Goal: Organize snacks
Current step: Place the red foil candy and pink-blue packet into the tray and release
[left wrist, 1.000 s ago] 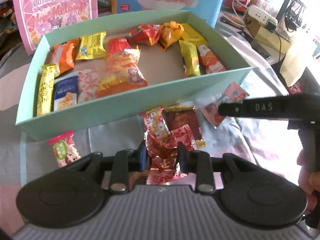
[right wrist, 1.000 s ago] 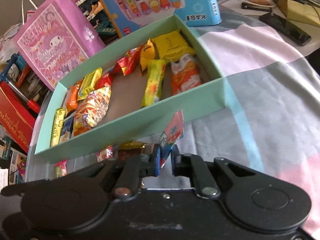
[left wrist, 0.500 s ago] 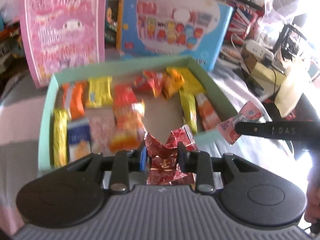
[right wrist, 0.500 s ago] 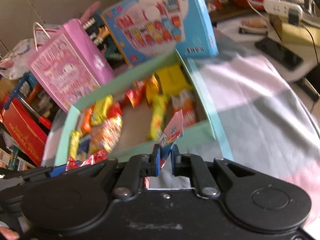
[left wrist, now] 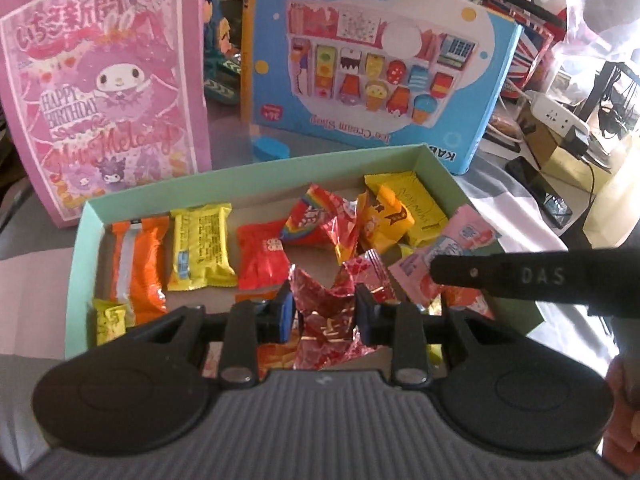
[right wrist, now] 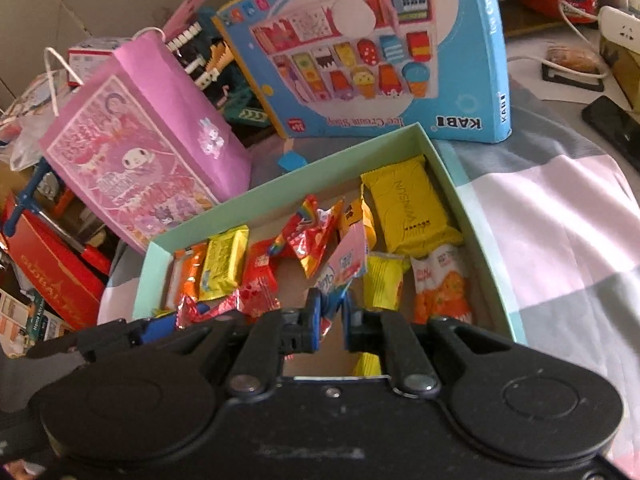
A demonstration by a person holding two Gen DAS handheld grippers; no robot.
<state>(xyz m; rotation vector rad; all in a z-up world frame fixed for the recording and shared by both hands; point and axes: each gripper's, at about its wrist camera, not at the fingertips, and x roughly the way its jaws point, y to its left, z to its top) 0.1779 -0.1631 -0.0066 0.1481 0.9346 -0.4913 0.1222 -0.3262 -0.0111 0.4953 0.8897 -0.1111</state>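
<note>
A mint-green box (left wrist: 256,170) (right wrist: 452,172) holds several wrapped snacks in orange, yellow and red. My left gripper (left wrist: 325,307) is shut on a crinkled red foil snack (left wrist: 332,304) and hangs over the box's near side. My right gripper (right wrist: 332,316) is shut on a flat pink packet (right wrist: 347,258), held upright over the middle of the box. In the left wrist view the right gripper's finger enters from the right with the pink packet (left wrist: 448,254) at its tip. In the right wrist view the red foil snack (right wrist: 224,304) shows at lower left.
A pink gift bag (left wrist: 104,92) and a blue toy box (left wrist: 376,68) stand right behind the green box. A power strip (left wrist: 556,114) and a dark phone (right wrist: 616,124) lie to the right on the pink and grey cloth (right wrist: 560,216). Red boxes (right wrist: 48,272) crowd the left.
Both grippers rose from the cloth in front of the box and moved forward over its near wall, carrying the red foil snack and the pink packet. They now hang above its contents.
</note>
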